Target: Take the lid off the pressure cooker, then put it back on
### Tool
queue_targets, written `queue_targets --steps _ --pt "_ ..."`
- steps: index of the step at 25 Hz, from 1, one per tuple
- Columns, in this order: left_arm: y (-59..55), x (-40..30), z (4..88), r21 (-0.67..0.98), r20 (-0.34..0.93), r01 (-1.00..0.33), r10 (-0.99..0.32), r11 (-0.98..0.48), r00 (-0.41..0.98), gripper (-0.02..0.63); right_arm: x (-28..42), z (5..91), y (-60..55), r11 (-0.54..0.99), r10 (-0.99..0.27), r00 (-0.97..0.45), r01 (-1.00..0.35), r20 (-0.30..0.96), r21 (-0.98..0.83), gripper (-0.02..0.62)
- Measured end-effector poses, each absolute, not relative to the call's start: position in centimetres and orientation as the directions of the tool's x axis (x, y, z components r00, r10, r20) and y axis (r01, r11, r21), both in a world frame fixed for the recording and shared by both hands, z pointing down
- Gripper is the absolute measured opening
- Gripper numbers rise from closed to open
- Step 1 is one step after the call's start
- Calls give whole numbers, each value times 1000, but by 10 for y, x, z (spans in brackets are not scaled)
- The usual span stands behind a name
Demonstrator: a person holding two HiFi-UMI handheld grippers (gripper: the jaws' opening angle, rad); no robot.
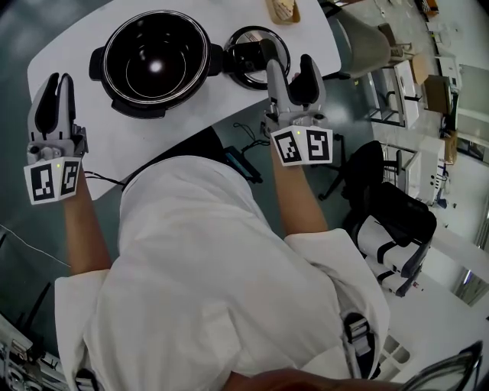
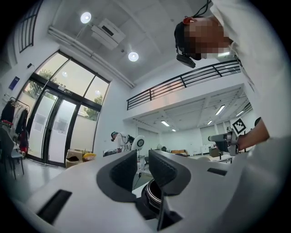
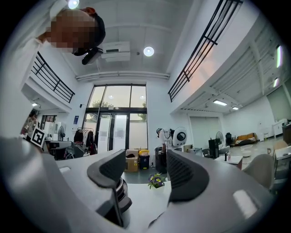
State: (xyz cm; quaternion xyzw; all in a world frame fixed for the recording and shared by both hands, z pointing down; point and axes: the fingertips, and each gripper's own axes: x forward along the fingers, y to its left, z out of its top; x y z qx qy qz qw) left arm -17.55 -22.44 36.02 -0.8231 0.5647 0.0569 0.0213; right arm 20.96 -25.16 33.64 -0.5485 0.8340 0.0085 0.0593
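Note:
The black pressure cooker pot (image 1: pixel 157 61) stands uncovered on the white table (image 1: pixel 72 57), its bare inner bowl showing. Its lid (image 1: pixel 258 46) lies flat on the table just to the right of the pot. My left gripper (image 1: pixel 57 80) hovers at the table's left edge, left of the pot, shut with nothing in it. In the left gripper view the pot (image 2: pixel 152 195) shows low behind the nearly closed left gripper (image 2: pixel 142 166). My right gripper (image 1: pixel 291 67) is open and empty just in front of the lid. Seen past the right gripper (image 3: pixel 145 170), the pot (image 3: pixel 120 191) sits at lower left.
A beige object (image 1: pixel 283 9) lies at the table's far edge. A grey chair (image 1: pixel 368 47) stands right of the table and a black one (image 1: pixel 391 221) nearer to me. Cables (image 1: pixel 243 149) hang below the table's near edge. A small flower (image 3: pixel 156 180) sits ahead.

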Motion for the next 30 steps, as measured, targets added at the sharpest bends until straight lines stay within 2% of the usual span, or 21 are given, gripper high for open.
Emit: queue_targets --steps 8,18,22,25,30 --pt "-223 -186 359 48 -112 -931 -929 -361 354 83 204 339 -256 402 -914 -394 -913 -101 -70 286" --pt "-244 -193 375 269 22 -853 -882 -448 470 83 205 340 -271 439 -899 -437 -893 -44 -100 286" --pt "-263 -196 396 443 132 -765 -810 -467 571 92 207 344 -291 478 -876 -480 -877 38 -51 285" --pt "-271 -194 413 487 204 -732 -752 -477 626 108 205 353 -310 529 -839 -531 -847 115 -51 285" --pt "-284 -197 445 708 193 -589 -696 -389 692 138 219 382 -349 565 -790 -541 -825 287 -1 285"
